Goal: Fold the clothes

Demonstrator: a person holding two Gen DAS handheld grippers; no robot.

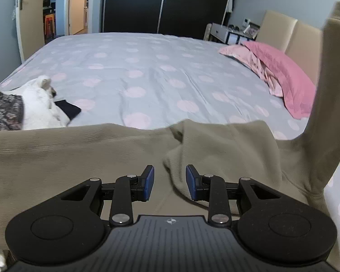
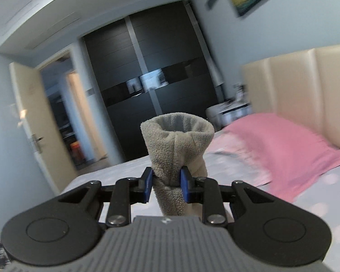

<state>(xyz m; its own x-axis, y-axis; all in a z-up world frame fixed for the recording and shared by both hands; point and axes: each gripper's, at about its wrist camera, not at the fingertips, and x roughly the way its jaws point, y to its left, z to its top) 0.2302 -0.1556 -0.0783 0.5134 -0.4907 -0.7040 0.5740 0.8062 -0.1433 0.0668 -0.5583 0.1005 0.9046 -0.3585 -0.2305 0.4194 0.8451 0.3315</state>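
Observation:
A beige fleece garment (image 1: 83, 158) lies spread across the near part of the bed. My left gripper (image 1: 170, 182) is open just above it, beside a raised fold (image 1: 215, 149), holding nothing. One sleeve (image 1: 328, 90) rises steeply at the right edge of the left wrist view. My right gripper (image 2: 166, 184) is shut on that sleeve (image 2: 176, 145) just below its open cuff and holds it up in the air above the bed.
The bed (image 1: 147, 68) has a grey sheet with pink dots. Pink pillows (image 1: 281, 74) lie at the headboard on the right. A white garment (image 1: 38, 104), a floral one (image 1: 4, 111) and a dark item (image 1: 68, 108) lie at the left. A black wardrobe (image 1: 165, 6) stands behind.

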